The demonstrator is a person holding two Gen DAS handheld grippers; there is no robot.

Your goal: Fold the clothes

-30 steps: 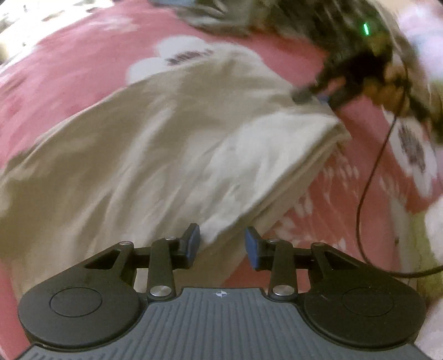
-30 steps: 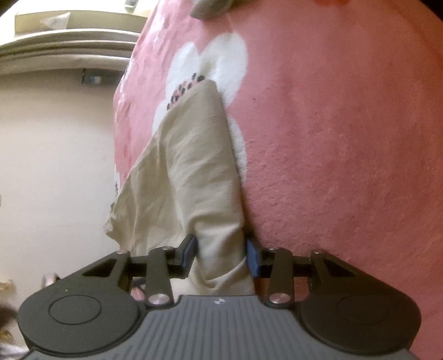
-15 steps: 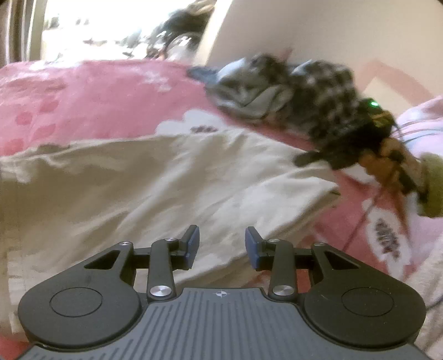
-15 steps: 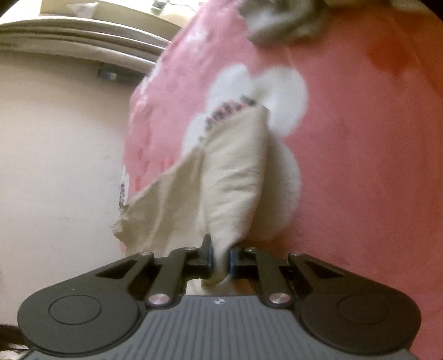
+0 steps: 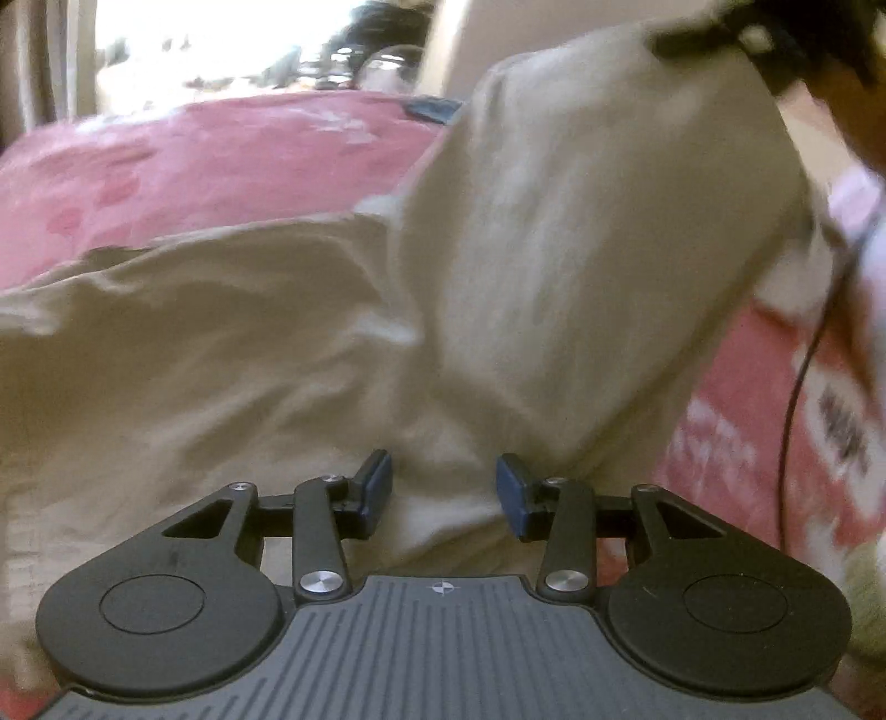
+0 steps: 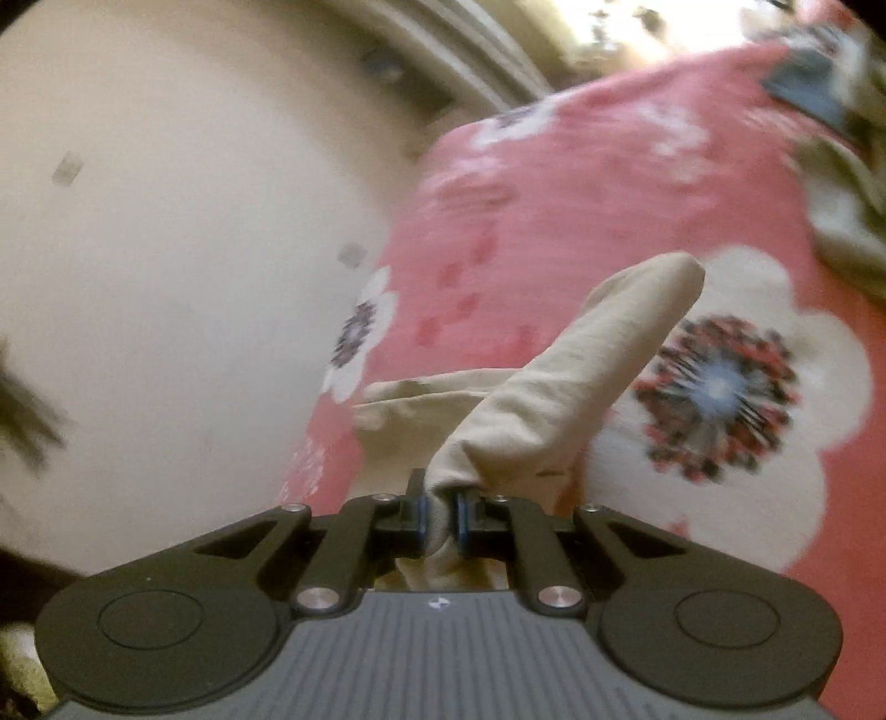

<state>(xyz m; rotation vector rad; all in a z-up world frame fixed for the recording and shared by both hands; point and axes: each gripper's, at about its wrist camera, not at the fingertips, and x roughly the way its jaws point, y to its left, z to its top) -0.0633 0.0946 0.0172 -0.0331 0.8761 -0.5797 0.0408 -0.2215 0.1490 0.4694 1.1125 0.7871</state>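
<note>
Right tongs (image 6: 441, 518) pinch a raised end of the beige garment (image 5: 266, 354) over the pink floral bedspread (image 6: 609, 210), left tongs (image 5: 443, 490), just opened wider, spread around the cloth without pressing it; fold barely begun

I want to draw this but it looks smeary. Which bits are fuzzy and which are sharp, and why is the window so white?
Left wrist view: the beige garment is smeared, the window glares white, and the left gripper stays sharp. Right wrist view: the pink flowered bedspread blurs, and the right gripper, pinching the cloth, is crisp.
</note>
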